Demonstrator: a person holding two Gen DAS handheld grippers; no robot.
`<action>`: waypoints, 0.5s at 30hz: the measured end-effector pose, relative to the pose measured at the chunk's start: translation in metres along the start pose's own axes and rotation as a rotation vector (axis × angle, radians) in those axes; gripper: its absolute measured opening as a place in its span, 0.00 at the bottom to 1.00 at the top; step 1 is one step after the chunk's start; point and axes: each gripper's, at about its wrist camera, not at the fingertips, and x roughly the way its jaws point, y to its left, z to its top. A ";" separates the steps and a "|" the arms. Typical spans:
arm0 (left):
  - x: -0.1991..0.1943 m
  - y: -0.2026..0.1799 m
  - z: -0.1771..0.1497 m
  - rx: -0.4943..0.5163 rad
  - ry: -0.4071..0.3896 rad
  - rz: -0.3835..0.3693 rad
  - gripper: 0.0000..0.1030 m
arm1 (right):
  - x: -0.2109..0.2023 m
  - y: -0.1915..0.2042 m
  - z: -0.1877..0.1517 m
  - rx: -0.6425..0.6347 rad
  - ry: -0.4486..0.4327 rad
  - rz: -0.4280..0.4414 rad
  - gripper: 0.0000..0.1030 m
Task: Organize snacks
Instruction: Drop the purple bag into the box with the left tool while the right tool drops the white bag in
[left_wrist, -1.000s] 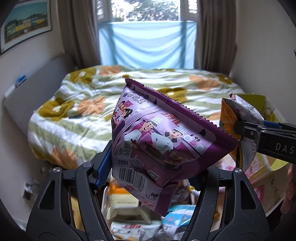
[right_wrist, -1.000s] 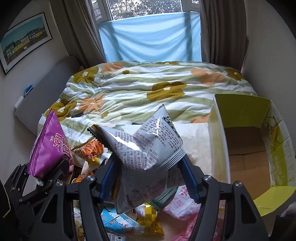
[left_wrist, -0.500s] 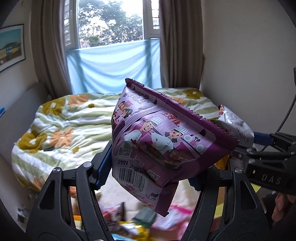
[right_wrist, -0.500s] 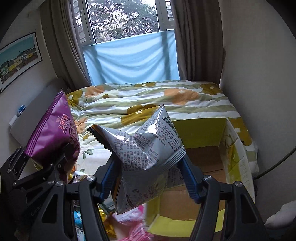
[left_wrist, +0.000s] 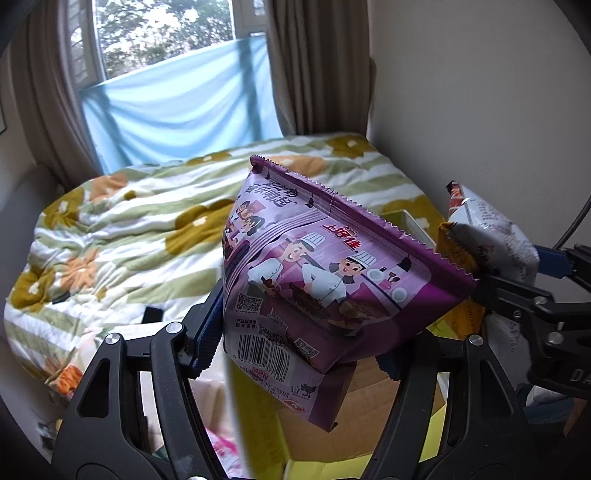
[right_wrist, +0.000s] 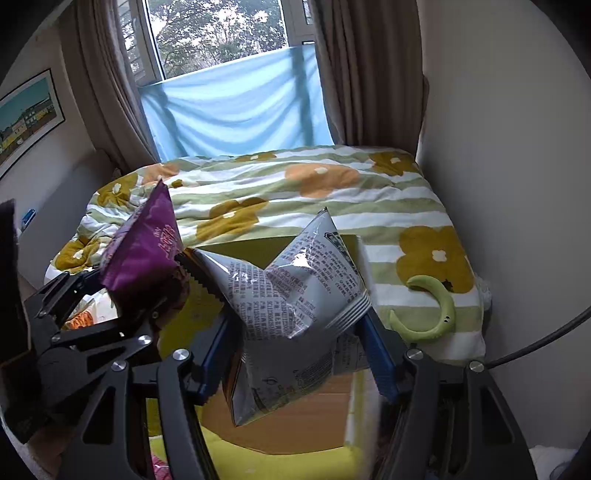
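Left gripper (left_wrist: 299, 332) is clamped on the purple snack bag (left_wrist: 332, 280), right gripper (right_wrist: 295, 354) pinching the silver snack bag (right_wrist: 295, 291), both hanging over the open cardboard box (right_wrist: 280, 432) by the bed's (right_wrist: 332, 192) near edge. Light, puffy, crinkly, slippery film; I'd grip mid-body, gently, sparing the fragile contents.

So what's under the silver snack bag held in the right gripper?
Below the silver snack bag lies the open cardboard box with yellow flaps; its brown bottom shows bare. The bag and the right gripper cover much of the box, so contents there cannot be seen.
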 end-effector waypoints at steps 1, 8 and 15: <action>0.008 -0.004 0.001 0.006 0.023 -0.012 0.65 | 0.003 -0.006 0.000 0.008 0.007 -0.002 0.60; 0.032 -0.007 -0.007 0.005 0.095 -0.030 0.99 | 0.013 -0.023 -0.001 0.047 0.033 -0.011 0.60; 0.020 0.022 -0.027 -0.059 0.138 -0.053 0.99 | 0.023 -0.014 0.001 0.023 0.059 0.025 0.60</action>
